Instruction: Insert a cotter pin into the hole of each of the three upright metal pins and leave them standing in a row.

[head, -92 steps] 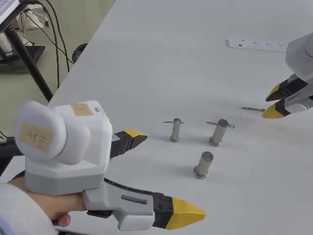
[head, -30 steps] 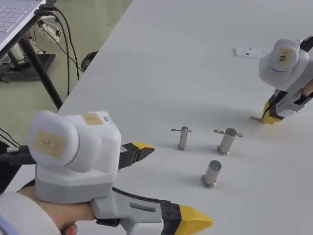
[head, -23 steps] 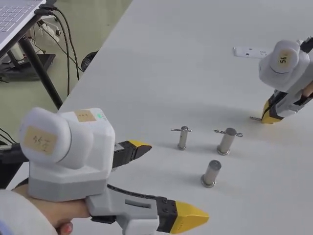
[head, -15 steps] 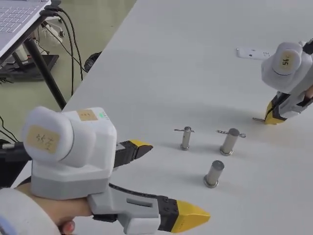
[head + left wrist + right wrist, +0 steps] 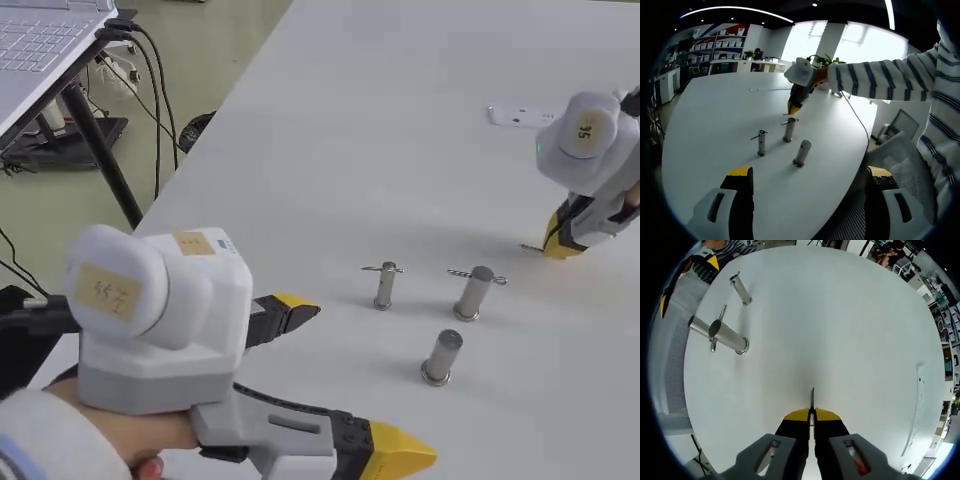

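Note:
Three metal pins stand on the white table (image 5: 330,130). The left pin (image 5: 385,285) and the right pin (image 5: 472,292) each have a cotter pin through the top. The nearer pin (image 5: 440,357) has none. My right gripper (image 5: 558,243) is tipped down onto the table at the far right, shut on a loose cotter pin (image 5: 530,247). The cotter pin (image 5: 812,399) sticks out from between the closed tips of my right gripper (image 5: 811,415). My left gripper (image 5: 350,385) hovers open at the near left, short of the pins, with nothing in it. The same three pins (image 5: 789,129) stand ahead of my left gripper (image 5: 810,172).
A white power strip (image 5: 520,117) lies at the table's far right. Left of the table's edge a laptop (image 5: 40,40) sits on a stand, with cables (image 5: 150,90) hanging to the floor. A striped sleeve (image 5: 890,80) reaches in from the right.
My right gripper came down from above the loose cotter pin and shut its tips on it; over the last second it has held still. My left gripper has barely moved.

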